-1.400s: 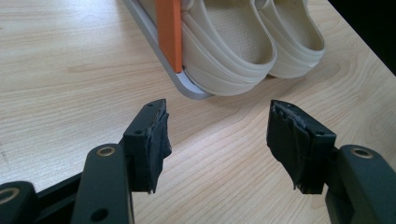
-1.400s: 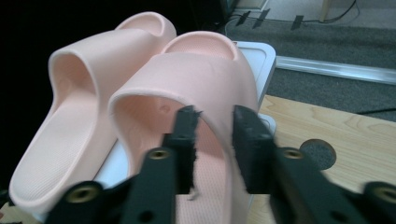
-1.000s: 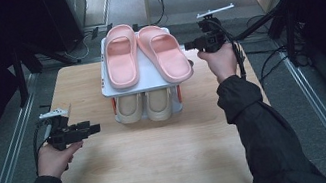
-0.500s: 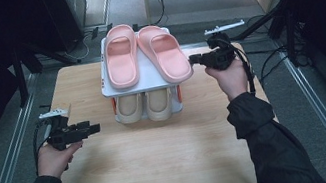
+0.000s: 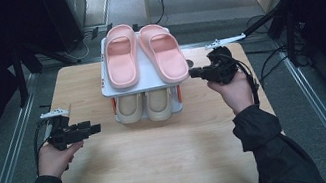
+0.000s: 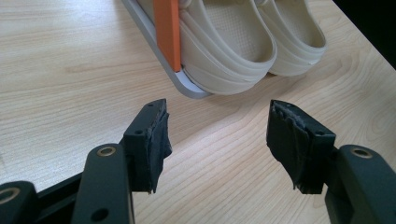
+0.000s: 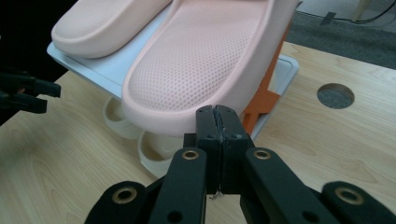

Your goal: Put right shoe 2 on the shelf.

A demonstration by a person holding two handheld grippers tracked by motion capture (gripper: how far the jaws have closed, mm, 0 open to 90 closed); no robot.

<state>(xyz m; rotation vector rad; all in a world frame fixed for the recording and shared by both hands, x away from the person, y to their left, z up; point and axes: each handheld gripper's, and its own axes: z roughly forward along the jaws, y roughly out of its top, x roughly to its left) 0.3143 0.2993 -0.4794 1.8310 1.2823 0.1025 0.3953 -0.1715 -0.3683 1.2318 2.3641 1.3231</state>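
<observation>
A small white two-tier rack [image 5: 145,76] stands at the back middle of the wooden table. Two pink slippers [image 5: 120,56] [image 5: 163,52] lie on its top shelf, and a beige pair [image 5: 145,105] sits underneath. My right gripper [image 5: 194,72] is shut with nothing between its pads. Its tips [image 7: 218,120] sit just at the heel rim of the right pink slipper [image 7: 201,65]; I cannot tell whether they touch. My left gripper [image 5: 92,129] hovers open at the table's left, jaws [image 6: 217,140] empty and pointing toward the beige slippers [image 6: 233,42].
Orange posts [image 6: 168,32] [image 7: 261,98] hold up the rack's shelf [image 7: 88,65]. A round hole [image 7: 335,95] is cut in the table to the right of the rack. Bare wood lies in front of the rack [image 5: 162,157]. Metal rails run along both sides of the table.
My right gripper has come back toward the person and slightly down, from beside the slipper's middle to its heel. It stays shut. The left gripper has not moved.
</observation>
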